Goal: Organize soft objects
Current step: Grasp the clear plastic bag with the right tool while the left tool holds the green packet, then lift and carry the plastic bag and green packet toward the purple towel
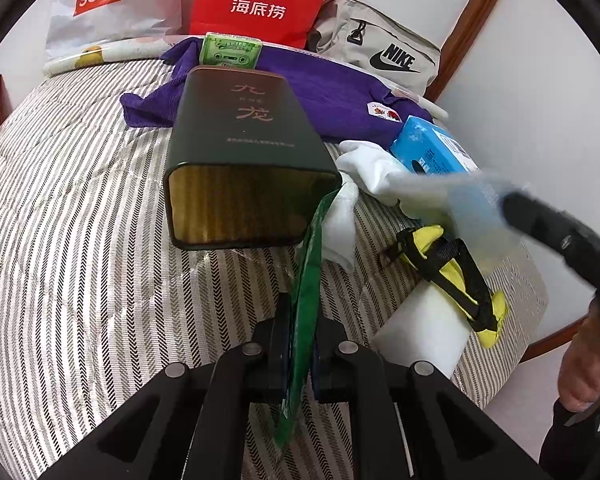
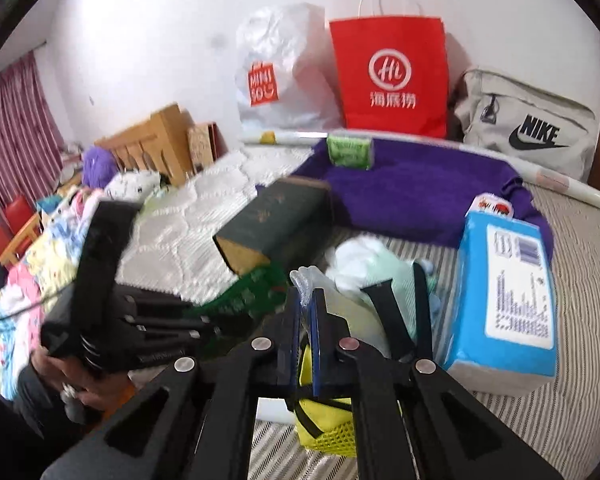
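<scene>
My left gripper [image 1: 302,320] is shut on a green foil packet [image 1: 306,300], held edge-on above the striped bed, just in front of a dark green tin [image 1: 240,152] lying on its side. My right gripper [image 2: 308,304] is shut on a clear plastic bag [image 2: 340,308] with light cloth in it; in the left wrist view that bag [image 1: 472,204] hangs blurred at the right. A purple towel [image 1: 324,92], white socks [image 1: 364,168], a blue tissue pack [image 2: 508,292] and a yellow-black pouch [image 1: 456,280] lie on the bed.
A red paper bag [image 2: 392,76], a white Miniso bag [image 2: 276,72] and a grey Nike bag [image 2: 528,124] stand against the wall. A green cassette-print box [image 2: 350,151] sits on the towel. A white roll [image 1: 424,336] lies near the bed edge. A wooden headboard [image 2: 156,140] is at left.
</scene>
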